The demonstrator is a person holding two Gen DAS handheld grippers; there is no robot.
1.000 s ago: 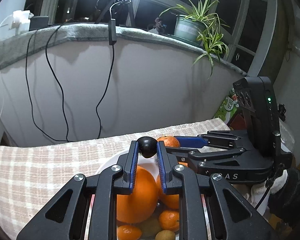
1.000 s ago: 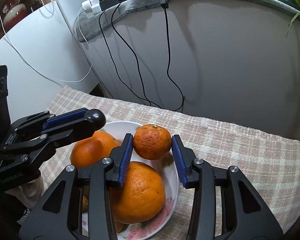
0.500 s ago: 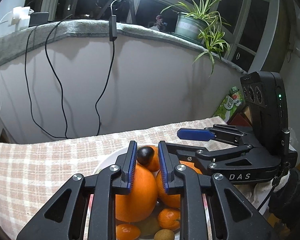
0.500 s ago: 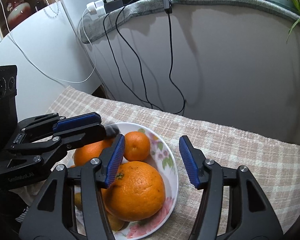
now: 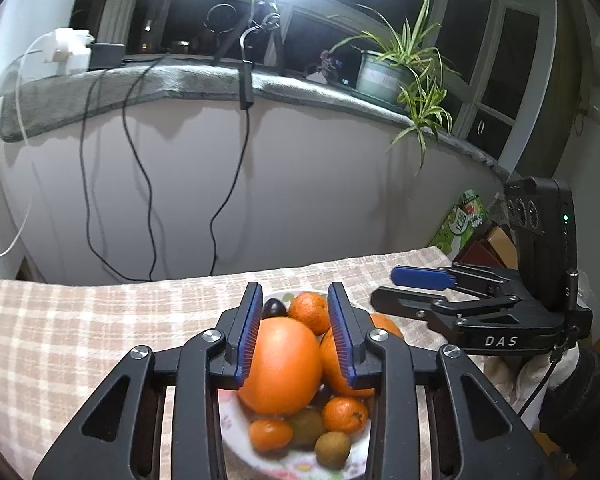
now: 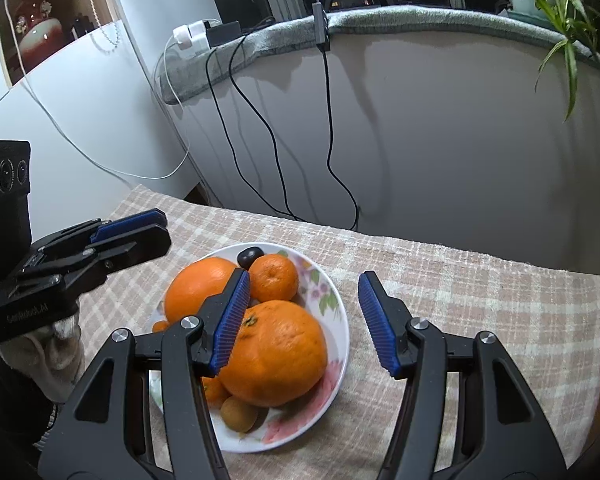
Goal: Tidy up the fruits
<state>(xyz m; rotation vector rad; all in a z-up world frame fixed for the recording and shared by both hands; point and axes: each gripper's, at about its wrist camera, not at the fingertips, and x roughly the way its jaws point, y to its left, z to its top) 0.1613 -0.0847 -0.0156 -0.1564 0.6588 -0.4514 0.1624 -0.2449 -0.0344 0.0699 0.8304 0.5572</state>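
On the bench (image 6: 460,280), which is covered by a beige checked cloth, stands a white floral plate (image 6: 332,320) piled with fruit. Two big oranges fill most of it: one at the front (image 6: 276,356) and one behind it on the left (image 6: 200,286). A smaller mandarin (image 6: 274,276) sits at the far side, touching a dark plum (image 6: 248,256) that lies against the far rim. A brownish kiwi (image 6: 238,414) rests at the near edge, partly under the front orange, and further small mandarins and kiwis show in the left wrist view at the plate's near side. The left gripper (image 5: 294,320) hangs above the pile with its jaws opening; nothing is between the blue pads, and the plum (image 5: 274,307) lies free on the plate beyond them. The right gripper (image 6: 304,320) is spread wide over the right half of the plate, holding nothing, its left pad in front of the two big oranges and its right pad over bare cloth. Behind the bench a grey-covered ledge (image 6: 420,16) carries hanging black cables (image 6: 328,120) and a potted spider plant (image 5: 400,72).
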